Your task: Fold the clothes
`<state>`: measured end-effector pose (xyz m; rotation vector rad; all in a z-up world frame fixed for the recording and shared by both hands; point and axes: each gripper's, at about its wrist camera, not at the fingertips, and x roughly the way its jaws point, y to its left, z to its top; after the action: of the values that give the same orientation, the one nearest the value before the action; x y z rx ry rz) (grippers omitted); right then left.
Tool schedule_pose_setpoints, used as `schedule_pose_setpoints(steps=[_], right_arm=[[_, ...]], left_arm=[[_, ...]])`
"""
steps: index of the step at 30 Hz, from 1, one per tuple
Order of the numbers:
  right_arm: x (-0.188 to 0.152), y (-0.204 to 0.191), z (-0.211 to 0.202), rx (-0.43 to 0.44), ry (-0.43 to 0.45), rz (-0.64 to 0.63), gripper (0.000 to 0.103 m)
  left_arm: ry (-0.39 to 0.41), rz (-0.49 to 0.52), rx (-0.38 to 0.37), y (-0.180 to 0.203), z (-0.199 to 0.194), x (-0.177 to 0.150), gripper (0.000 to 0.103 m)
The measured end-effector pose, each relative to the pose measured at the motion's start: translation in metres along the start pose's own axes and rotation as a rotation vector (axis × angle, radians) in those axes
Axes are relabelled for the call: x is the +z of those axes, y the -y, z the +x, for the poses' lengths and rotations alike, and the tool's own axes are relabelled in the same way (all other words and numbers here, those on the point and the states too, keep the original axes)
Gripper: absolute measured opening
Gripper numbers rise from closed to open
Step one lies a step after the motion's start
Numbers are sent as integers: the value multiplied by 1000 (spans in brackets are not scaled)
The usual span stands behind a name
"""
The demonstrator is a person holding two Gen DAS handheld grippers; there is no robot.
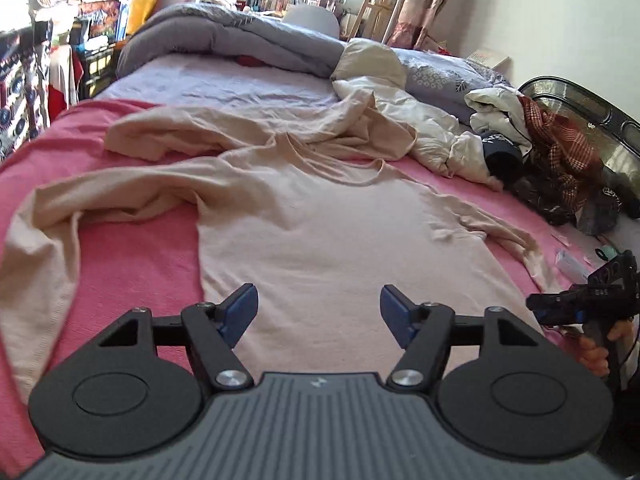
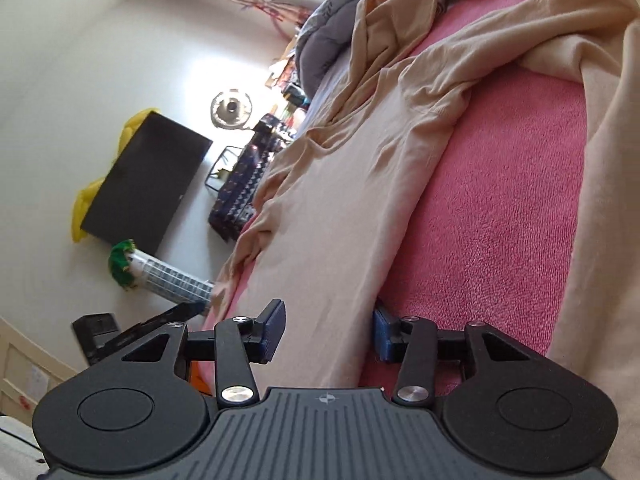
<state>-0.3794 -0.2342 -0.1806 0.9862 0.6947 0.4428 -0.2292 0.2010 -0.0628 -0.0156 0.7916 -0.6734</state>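
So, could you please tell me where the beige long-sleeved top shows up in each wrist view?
Left wrist: the beige top lies spread across the centre, beyond the open jaws.
Right wrist: it runs diagonally from bottom centre to upper right, hem between the open jaws.
Shared landmark: the pink blanket beneath it.

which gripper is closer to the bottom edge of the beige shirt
Right. The right gripper is open with its fingers either side of the beige shirt at its edge. The left gripper hovers open above the shirt's middle.
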Motion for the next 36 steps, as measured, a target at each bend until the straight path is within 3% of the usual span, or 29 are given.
schedule_pose_setpoints(steps=[5,11,12,13,14,17,21,23,26,31,34,36], right_arm=[[21,-1,25,-28,1,82,46],[38,-7,61,-51,10,130,43],[36,-11,61,-82,1,112,32],[33,-12,60,-114,-11,108,10],[29,-11,57,-135,-23,123,5],[19,-8,38,-146,4,133,4],[20,-9,7,-131,104,134,4],[17,-9,2,-149,127,126,4],[12,-6,3,-228,122,91,4],[8,-6,-3,-182,133,79,5],[11,-1,10,-144,59,73,12],[12,4,21,-120,20,74,9]], left_arm=[[-91,59,135,3,35,-15,58],[-116,181,226,13,38,-31,62],[-121,195,237,14,38,-32,63],[-125,198,241,15,39,-32,63],[-128,200,244,15,40,-32,64],[-134,207,245,15,42,-30,64],[-140,221,255,14,42,-30,64],[-145,222,288,12,41,-30,72],[-155,174,314,0,39,-30,79],[-155,168,322,-4,36,-32,79],[-152,155,321,-6,37,-32,80],[-145,157,319,-7,37,-33,80]])
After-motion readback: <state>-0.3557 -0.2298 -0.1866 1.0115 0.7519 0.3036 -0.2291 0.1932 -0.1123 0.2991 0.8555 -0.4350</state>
